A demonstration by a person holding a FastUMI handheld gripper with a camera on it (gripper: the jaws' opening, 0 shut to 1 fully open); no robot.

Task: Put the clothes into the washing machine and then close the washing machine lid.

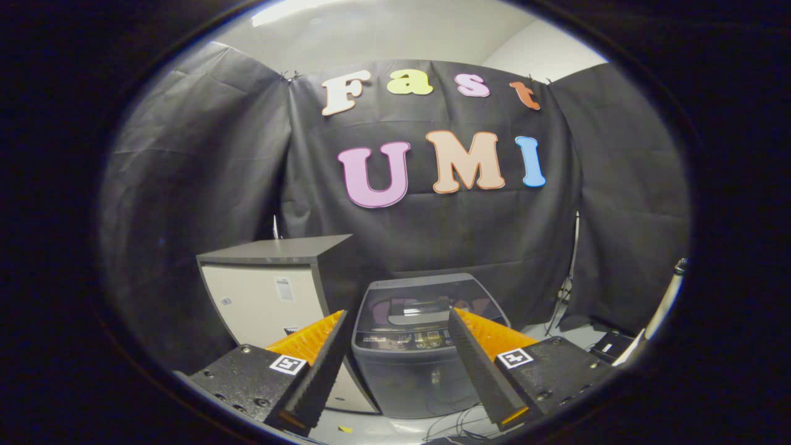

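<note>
Tongs [398,321] sitting nearest the camera, fingers [321,364] spread wide, gripping nothing. Each finger is carrying a square tag [288,364] on its base block.

Washer [426,346] is showing in the gap between the fingers, beyond the tips, well apart from them. It's standing on the floor [395,429], dark grey body, glass lid [426,300] lying flat and shut on top. Control panel [411,340] is running along the washer's near top edge, facing the camera. Something pale is showing through or reflecting in the lid; can't tell which. Can't make out any clothes around the washer.

Cabinet [272,290] is standing just left of the washer, taller than it, grey top, pale front with a couple of small stickers. Whether it's touching the washer, can't tell; the left finger is covering that spot.

Black cloth wall [432,235] is hanging behind the washer and wrapping round both sides. Cables [457,420] are trailing on the floor at the washer's front foot. Small yellow scrap [345,428] is lying on the floor left of the washer's base, in front of the cabinet. More cables [563,296] and a dark box [609,346] are sitting on the floor right of the washer, against the cloth. A pale pole [667,303] is leaning further right of that.
</note>
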